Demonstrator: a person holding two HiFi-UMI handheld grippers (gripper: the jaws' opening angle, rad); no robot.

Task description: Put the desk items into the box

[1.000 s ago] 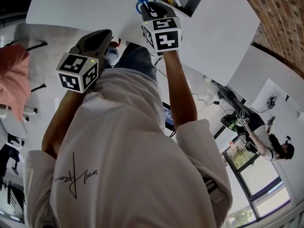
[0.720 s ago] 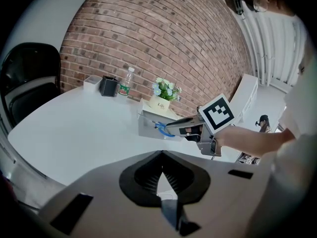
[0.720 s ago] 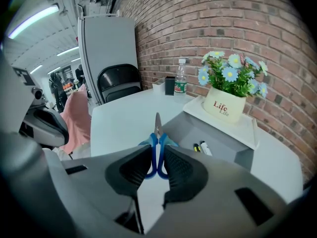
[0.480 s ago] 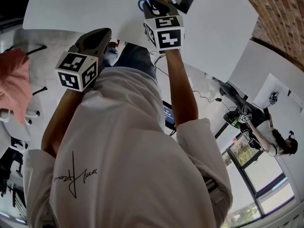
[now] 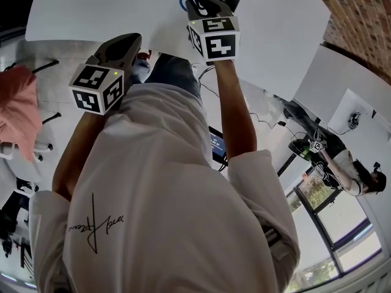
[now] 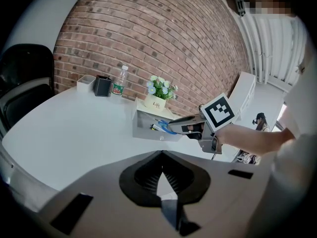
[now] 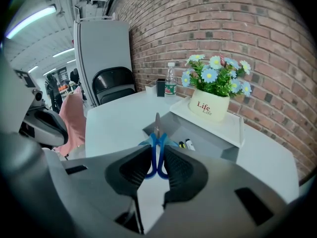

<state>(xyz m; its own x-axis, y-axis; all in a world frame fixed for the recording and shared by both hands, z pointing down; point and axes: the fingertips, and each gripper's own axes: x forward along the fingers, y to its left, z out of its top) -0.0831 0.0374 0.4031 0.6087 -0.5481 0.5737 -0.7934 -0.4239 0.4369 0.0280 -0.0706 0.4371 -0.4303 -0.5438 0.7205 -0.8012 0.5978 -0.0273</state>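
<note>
Over box (image 7: 213,140) | right tongs (image 7: 157,150) gripping scissors (image 7: 157,132) | advanced farther forward

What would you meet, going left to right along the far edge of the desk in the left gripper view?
white holder → black holder → water bottle → flower pot

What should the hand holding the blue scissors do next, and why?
Probably lower the right gripper a little and let go: the scissors are clamped in its jaws, tip over the open grey box where pens lie.
</note>
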